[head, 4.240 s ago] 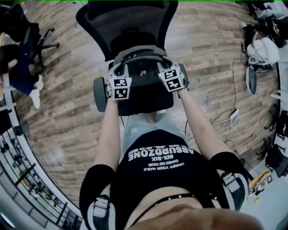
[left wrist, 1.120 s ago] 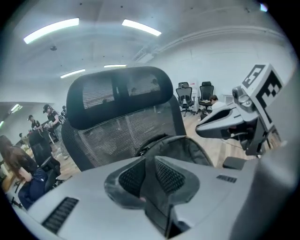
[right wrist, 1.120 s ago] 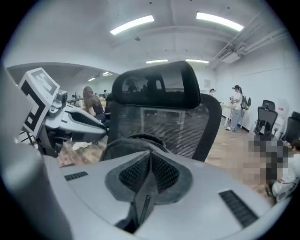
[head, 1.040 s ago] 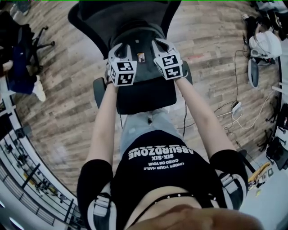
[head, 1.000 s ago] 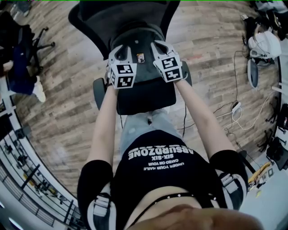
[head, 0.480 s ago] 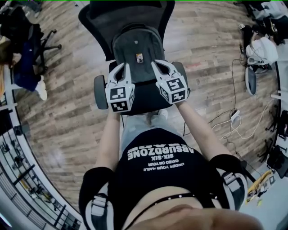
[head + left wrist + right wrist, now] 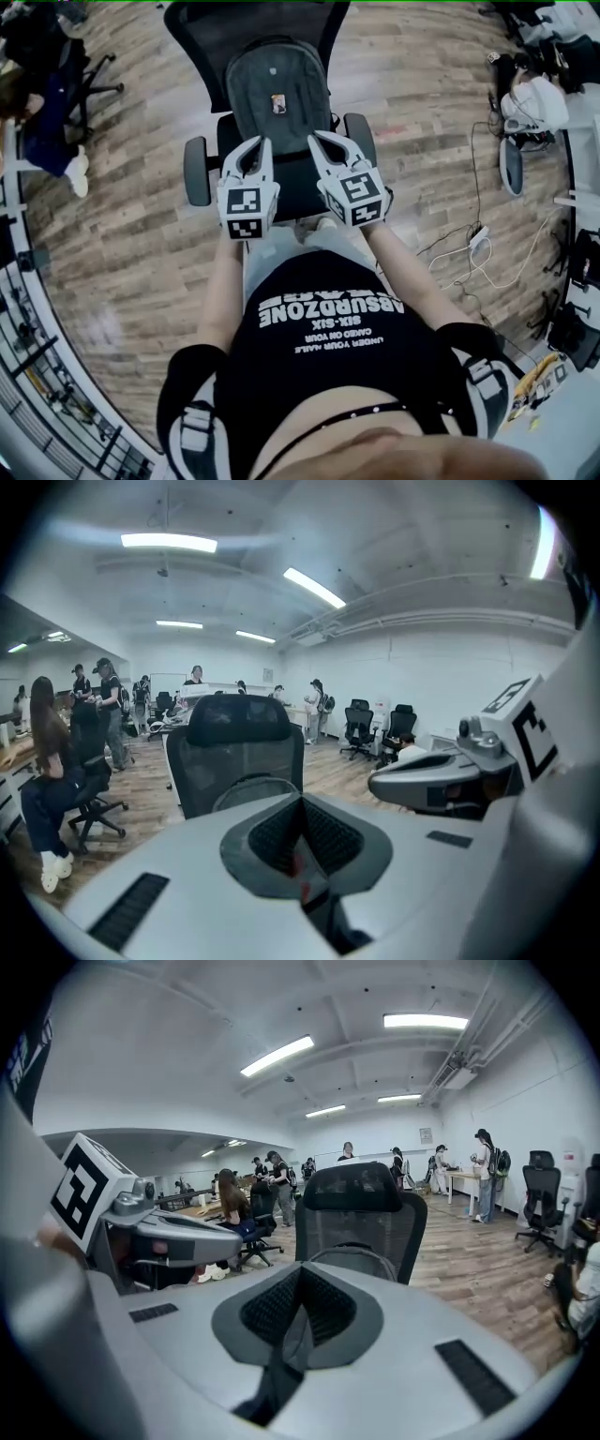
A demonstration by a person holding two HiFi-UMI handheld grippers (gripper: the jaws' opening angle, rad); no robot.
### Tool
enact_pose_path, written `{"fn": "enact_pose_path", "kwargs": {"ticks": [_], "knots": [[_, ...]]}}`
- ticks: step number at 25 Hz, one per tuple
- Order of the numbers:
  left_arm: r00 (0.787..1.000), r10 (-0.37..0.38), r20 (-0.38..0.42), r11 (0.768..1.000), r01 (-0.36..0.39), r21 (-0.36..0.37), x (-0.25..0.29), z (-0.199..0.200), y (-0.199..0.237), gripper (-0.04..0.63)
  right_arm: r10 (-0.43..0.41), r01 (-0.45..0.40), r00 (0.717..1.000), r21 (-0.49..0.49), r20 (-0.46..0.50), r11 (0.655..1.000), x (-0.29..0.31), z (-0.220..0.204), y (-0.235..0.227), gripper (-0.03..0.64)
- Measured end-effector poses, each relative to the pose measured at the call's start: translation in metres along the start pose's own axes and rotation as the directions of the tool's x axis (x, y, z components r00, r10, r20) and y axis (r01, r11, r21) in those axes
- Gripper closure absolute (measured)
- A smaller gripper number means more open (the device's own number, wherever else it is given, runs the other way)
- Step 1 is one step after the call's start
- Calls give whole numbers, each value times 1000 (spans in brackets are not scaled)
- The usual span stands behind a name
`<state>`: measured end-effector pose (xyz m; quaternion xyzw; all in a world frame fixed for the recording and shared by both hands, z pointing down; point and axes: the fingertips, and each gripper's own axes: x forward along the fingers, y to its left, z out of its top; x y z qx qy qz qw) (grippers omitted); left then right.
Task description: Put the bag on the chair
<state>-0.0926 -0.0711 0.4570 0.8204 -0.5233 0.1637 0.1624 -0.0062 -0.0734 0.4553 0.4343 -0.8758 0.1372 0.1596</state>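
A dark grey backpack (image 7: pixel 272 94) stands upright on the seat (image 7: pixel 298 183) of a black mesh office chair (image 7: pixel 246 26) and leans against its backrest. Both grippers hover side by side over the seat's front edge, short of the bag and not touching it. My left gripper (image 7: pixel 251 148) is shut with nothing in it, and so is my right gripper (image 7: pixel 323 142). From the left gripper view the chair (image 7: pixel 239 752) and the bag's top (image 7: pixel 253 787) show past the closed jaws (image 7: pixel 300 829). In the right gripper view the chair (image 7: pixel 361 1208) stands straight ahead of the closed jaws (image 7: pixel 298 1321).
Wooden floor surrounds the chair. Cables and a power strip (image 7: pixel 473 239) lie on the floor at the right, near another chair (image 7: pixel 520 159). A seated person (image 7: pixel 47 122) and shelving (image 7: pixel 37 356) are at the left. Several people and office chairs (image 7: pixel 539 1194) stand farther back.
The grippers, which held the bag over the seat, have let go and drawn back toward me. The bag stays upright against the backrest.
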Motion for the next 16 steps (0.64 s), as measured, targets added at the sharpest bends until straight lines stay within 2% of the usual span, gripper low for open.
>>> {"fn": "enact_pose_path", "kwargs": {"ticks": [7,12,16], "knots": [[996,-34,80,998,38,-45,-21,8,-18,578,14,-14,1000,-16,-12,1000,-22,-6,16,601],[998,26,51,1000,-25,-18,-32,1,-21,580,58,-57,998,-23,14,998,-31,-2,25,601],[999,1,49,1000,0,-17,-37,-1,-31,580,76,-75,997,-30,33,997,-38,1,31,601]]}}
